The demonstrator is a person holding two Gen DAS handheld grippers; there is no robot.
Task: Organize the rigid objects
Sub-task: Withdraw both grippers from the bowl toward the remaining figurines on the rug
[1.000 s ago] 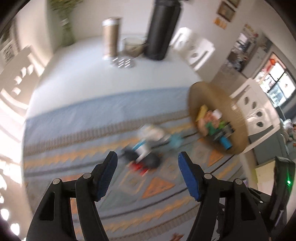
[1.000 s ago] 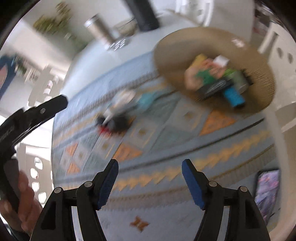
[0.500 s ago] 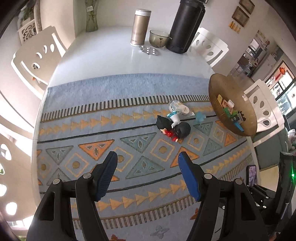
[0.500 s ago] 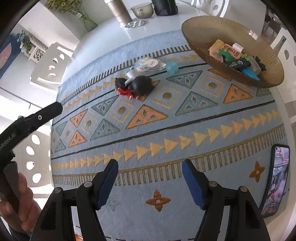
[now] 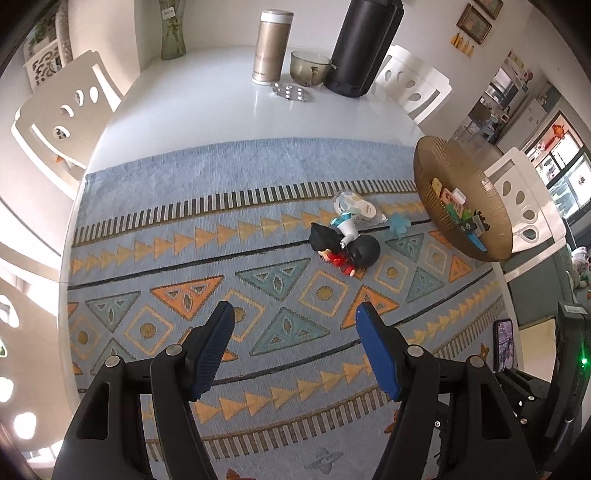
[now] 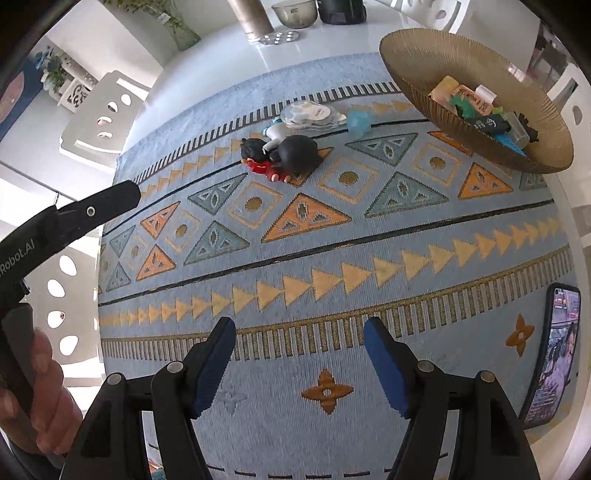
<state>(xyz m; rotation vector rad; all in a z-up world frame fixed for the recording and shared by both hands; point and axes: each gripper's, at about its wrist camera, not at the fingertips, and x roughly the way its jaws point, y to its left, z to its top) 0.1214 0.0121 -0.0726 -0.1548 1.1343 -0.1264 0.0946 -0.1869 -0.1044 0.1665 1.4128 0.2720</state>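
Nearest the viewer, the left gripper (image 5: 293,332) and right gripper (image 6: 299,343) hover spread and empty over a patterned mat (image 6: 332,258). Farther off at one o'clock lie toy figures (image 5: 345,247); beyond, at two o'clock, a basket (image 5: 461,206) holds small items.

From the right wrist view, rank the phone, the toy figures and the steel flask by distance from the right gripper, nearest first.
1. Phone: right edge of the mat, beside the right gripper.
2. Toy figures: mid-mat, ahead and slightly left.
3. Steel flask: far end of the table.
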